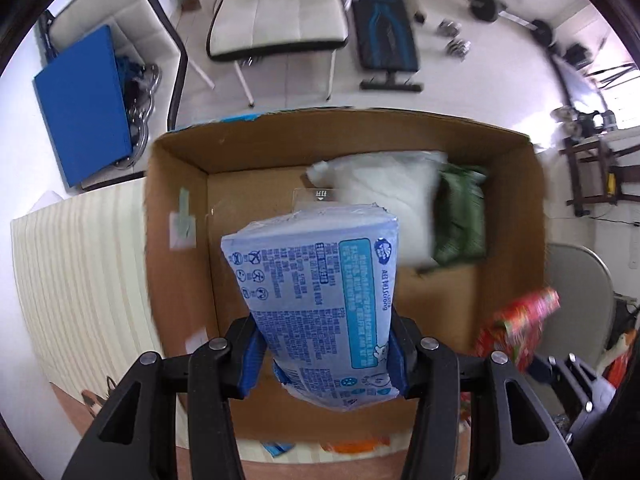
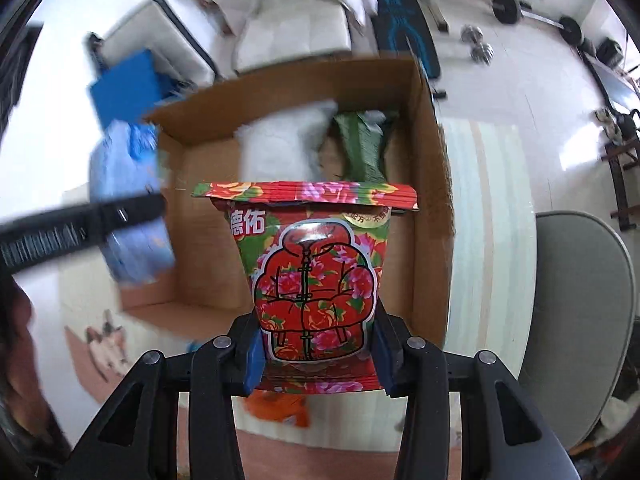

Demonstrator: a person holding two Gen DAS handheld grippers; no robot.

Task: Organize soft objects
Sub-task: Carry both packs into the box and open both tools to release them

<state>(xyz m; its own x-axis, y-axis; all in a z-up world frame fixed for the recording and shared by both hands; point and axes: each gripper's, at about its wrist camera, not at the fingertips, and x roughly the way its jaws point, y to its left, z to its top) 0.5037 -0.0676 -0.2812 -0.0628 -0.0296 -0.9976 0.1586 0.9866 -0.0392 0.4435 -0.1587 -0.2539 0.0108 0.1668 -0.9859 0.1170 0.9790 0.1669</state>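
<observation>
My left gripper [image 1: 326, 364] is shut on a light blue tissue pack [image 1: 316, 296] and holds it above the open cardboard box [image 1: 176, 208]. My right gripper [image 2: 318, 354] is shut on a red floral pack [image 2: 316, 276] above the same box [image 2: 428, 200]. A white soft pack [image 1: 384, 204] and a green pack [image 1: 460, 220] lie at the box's far right. They also show in the right wrist view as the white pack [image 2: 280, 148] and green pack [image 2: 362, 148]. The blue pack [image 2: 128, 208] and left gripper appear blurred at the left there. The red pack [image 1: 520, 324] shows at the right of the left view.
The box sits on a pale striped mat [image 1: 80, 272]. An orange item [image 2: 280, 406] lies on the mat near the box's front. A blue board [image 1: 80, 104], a white chair [image 1: 276, 12], a weight bench [image 1: 384, 28] and a grey chair [image 2: 576, 312] stand around.
</observation>
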